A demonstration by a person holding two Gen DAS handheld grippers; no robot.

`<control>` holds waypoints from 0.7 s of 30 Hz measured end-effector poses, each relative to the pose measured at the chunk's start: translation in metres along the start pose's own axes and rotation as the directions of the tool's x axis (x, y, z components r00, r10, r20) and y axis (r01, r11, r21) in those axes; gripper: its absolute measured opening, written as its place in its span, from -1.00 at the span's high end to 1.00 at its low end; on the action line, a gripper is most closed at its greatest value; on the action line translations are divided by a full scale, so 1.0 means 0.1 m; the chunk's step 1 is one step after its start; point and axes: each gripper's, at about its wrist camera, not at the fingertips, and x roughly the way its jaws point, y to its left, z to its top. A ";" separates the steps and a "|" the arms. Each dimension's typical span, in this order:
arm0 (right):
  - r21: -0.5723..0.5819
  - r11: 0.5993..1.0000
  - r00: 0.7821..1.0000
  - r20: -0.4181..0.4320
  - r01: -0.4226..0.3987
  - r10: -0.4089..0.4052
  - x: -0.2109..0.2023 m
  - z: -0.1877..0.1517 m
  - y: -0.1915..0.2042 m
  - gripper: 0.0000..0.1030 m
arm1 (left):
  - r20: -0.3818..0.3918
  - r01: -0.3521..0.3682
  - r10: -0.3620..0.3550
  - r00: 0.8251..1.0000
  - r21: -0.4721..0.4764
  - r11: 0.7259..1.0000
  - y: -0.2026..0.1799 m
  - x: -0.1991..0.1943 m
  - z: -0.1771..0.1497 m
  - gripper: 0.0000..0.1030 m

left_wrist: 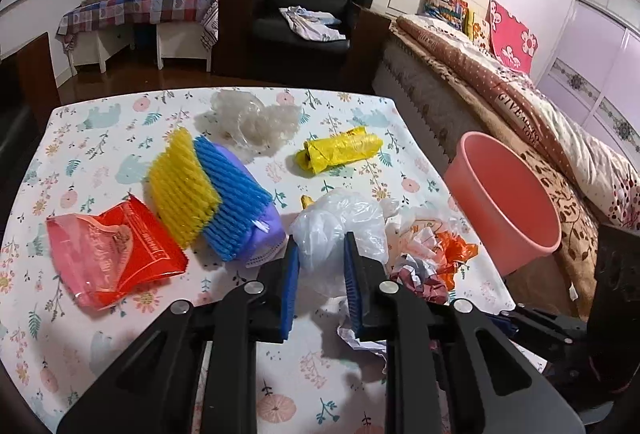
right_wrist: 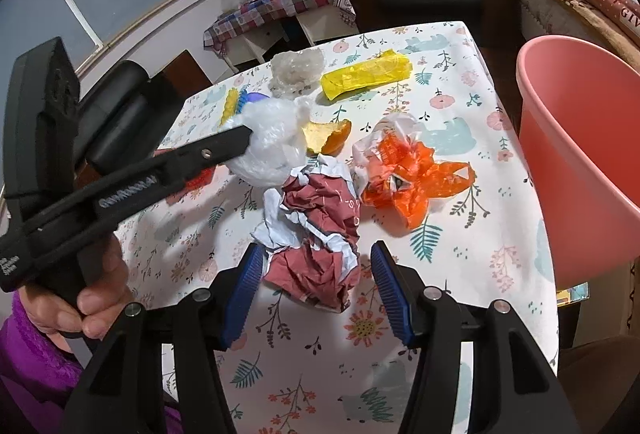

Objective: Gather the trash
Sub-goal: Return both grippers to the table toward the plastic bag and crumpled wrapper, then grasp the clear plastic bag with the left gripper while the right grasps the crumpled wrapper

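My left gripper [left_wrist: 321, 244] has its jaws on either side of a clear white plastic bag [left_wrist: 340, 230], seemingly touching it; the same bag shows in the right wrist view [right_wrist: 272, 142] with the left gripper's finger against it. My right gripper [right_wrist: 316, 254] is open around a crumpled red and white paper [right_wrist: 316, 230] on the table. An orange plastic bag [right_wrist: 412, 170], an orange peel [right_wrist: 328, 136], a yellow bag [left_wrist: 340, 150], a clear plastic wad [left_wrist: 256, 118], a red pouch [left_wrist: 116, 254] and yellow and blue foam nets [left_wrist: 208, 194] lie on the tablecloth. A pink bin [right_wrist: 580, 154] stands at the table's right edge.
The floral tablecloth [left_wrist: 100, 138] covers the table. A bed [left_wrist: 520, 106] lies to the right beyond the bin [left_wrist: 504, 202]. A black armchair [left_wrist: 308, 10] and a checked side table [left_wrist: 136, 10] stand behind.
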 end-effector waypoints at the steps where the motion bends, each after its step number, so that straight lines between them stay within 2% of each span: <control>1: 0.001 1.000 1.000 -0.004 0.001 -0.001 0.01 0.00 0.00 -0.09 | 0.003 0.001 -0.001 1.000 -0.002 1.000 0.01 -0.02 0.00 0.59; 4: 0.002 1.000 1.000 -0.017 0.000 0.000 0.04 -0.01 0.01 -0.09 | 0.012 0.003 -0.003 1.000 -0.005 1.000 0.02 -0.07 0.00 0.59; 7: -0.001 1.000 1.000 -0.029 -0.006 0.005 0.07 -0.02 0.02 0.05 | 0.015 0.002 -0.001 1.000 -0.008 1.000 0.03 -0.10 0.00 0.59; 11: -0.012 1.000 0.999 -0.044 -0.011 0.010 0.10 -0.03 0.05 0.42 | 0.019 -0.007 0.007 1.000 -0.013 1.000 0.05 -0.13 0.01 0.59; 15: -0.027 0.999 0.999 -0.036 -0.029 0.028 0.07 -0.04 0.08 0.52 | 0.026 -0.014 0.015 1.000 -0.016 1.000 0.05 -0.18 0.02 0.59; 21: -0.069 0.995 0.997 0.007 -0.073 0.074 -0.07 -0.05 0.16 0.54 | 0.042 -0.024 0.024 0.999 -0.016 1.000 0.06 -0.25 0.05 0.59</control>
